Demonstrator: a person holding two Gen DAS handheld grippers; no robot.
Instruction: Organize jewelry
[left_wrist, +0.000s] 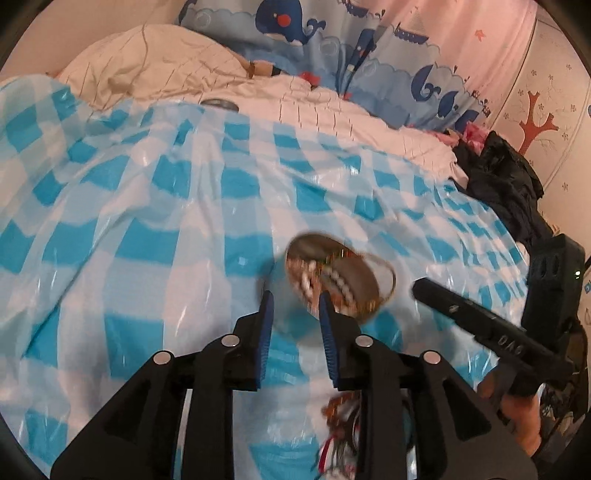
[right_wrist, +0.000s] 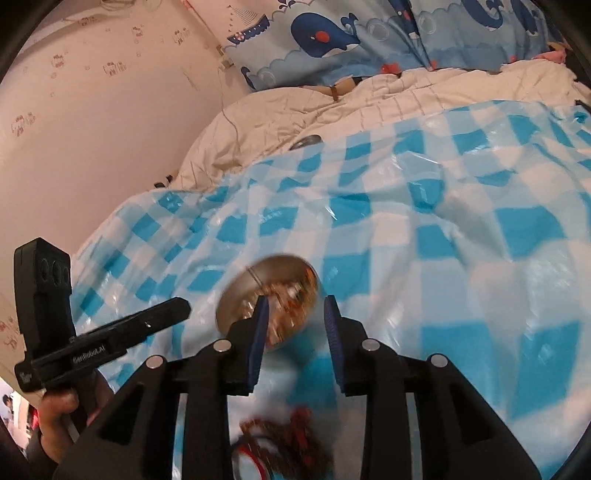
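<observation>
A round metal tin (left_wrist: 340, 275) holding bead strings and bracelets lies on the blue-and-white checked sheet (left_wrist: 147, 221); it also shows in the right wrist view (right_wrist: 267, 301). A loose pile of red, brown and white jewelry (left_wrist: 341, 435) lies nearer me, below the fingers, also visible in the right wrist view (right_wrist: 284, 443). My left gripper (left_wrist: 293, 310) is open and empty, just short of the tin. My right gripper (right_wrist: 295, 314) is open and empty, over the tin's near edge. Each gripper appears in the other's view, the right (left_wrist: 480, 325) and the left (right_wrist: 110, 332).
The checked plastic sheet (right_wrist: 443, 240) covers a bed with a cream quilt (left_wrist: 155, 66) and whale-print bedding (right_wrist: 332, 37) behind. A metal lid (left_wrist: 221, 104) lies at the sheet's far edge. Dark clothes (left_wrist: 506, 177) are piled at the right by the wall.
</observation>
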